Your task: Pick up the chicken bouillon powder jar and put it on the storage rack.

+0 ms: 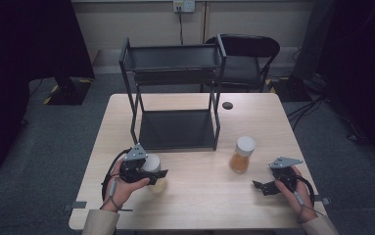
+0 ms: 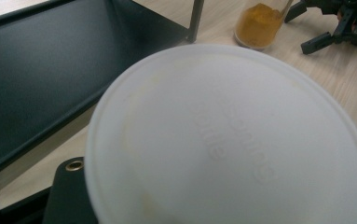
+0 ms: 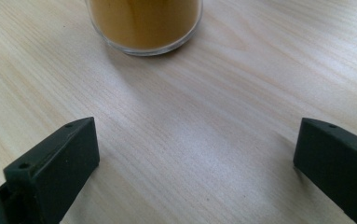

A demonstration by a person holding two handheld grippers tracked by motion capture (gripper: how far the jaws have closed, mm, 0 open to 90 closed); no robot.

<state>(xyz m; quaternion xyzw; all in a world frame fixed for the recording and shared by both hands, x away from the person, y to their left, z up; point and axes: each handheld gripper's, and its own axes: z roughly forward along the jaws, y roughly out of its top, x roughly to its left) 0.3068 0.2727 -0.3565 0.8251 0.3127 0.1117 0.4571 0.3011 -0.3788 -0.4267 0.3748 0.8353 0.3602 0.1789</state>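
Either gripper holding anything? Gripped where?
Left gripper clamps a white-lidded jar around its body, below the lid. Right gripper is open, empty.

Beige sleeves [image 1: 99, 221], black grippers, grey plates [image 1: 136, 152]

A rack [image 1: 175, 93] stands at the table's [image 1: 199, 205] far side, one jar [image 1: 242, 154] before its right corner.

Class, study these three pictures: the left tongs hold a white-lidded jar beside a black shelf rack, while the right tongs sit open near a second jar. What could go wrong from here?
1. The left tongs grip the held jar tilted near its lid; it may slip.
2. The black rack stands just behind, so lifting could knock the jar against its frame.
3. The open right tongs lie close to the orange-powder jar; a careless move might topple it.
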